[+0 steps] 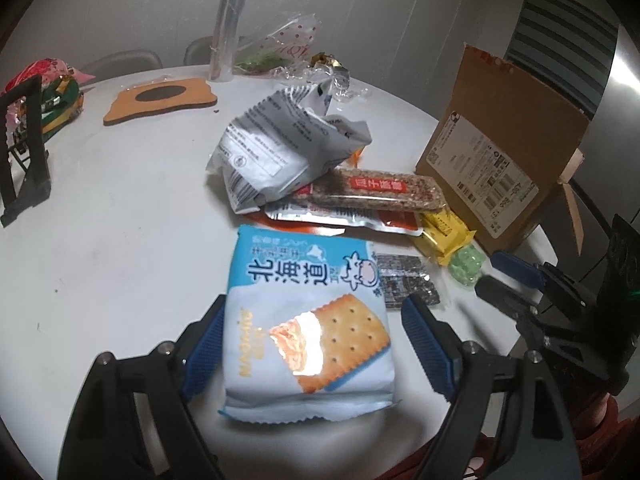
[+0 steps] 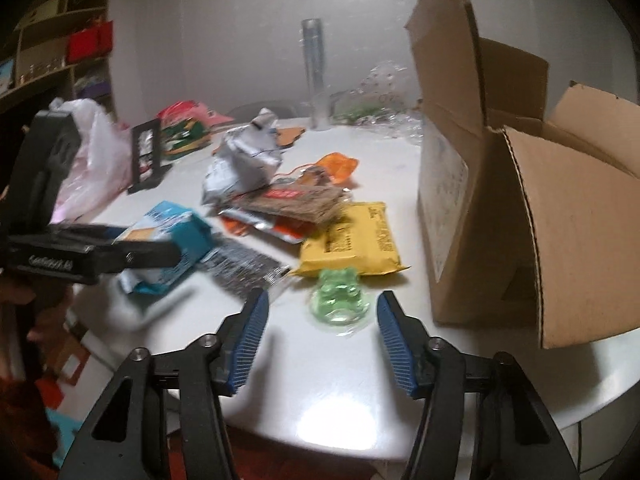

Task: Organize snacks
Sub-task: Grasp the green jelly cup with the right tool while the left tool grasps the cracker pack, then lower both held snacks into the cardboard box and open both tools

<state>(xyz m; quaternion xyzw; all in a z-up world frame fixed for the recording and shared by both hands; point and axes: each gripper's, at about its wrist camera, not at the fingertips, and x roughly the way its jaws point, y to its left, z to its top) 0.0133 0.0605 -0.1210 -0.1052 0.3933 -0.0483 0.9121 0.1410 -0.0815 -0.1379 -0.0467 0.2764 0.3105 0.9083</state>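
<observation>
A: The cracker packet [image 1: 308, 328] is pale blue and white, printed with a tan dotted biscuit. The gripper pads [image 1: 426, 344] are ribbed blue on black.

B: The gummy [image 2: 340, 294] is clear green, beside a yellow packet [image 2: 354, 240]. The box [image 2: 532, 208] is plain brown, the worktop [image 2: 340, 392] white.

Dim, flat indoor light; glare flares on the cracker packet [image 1: 308, 320] and white table [image 2: 332, 408]. Right-wrist view smears with motion blur; fisheye edges bend, corners black.

We've got a round white tabletop [image 1: 120, 208], pale wall [image 2: 240, 40] behind, cluttered shelves [image 2: 48, 52] off left, dim-ish lighting
</observation>
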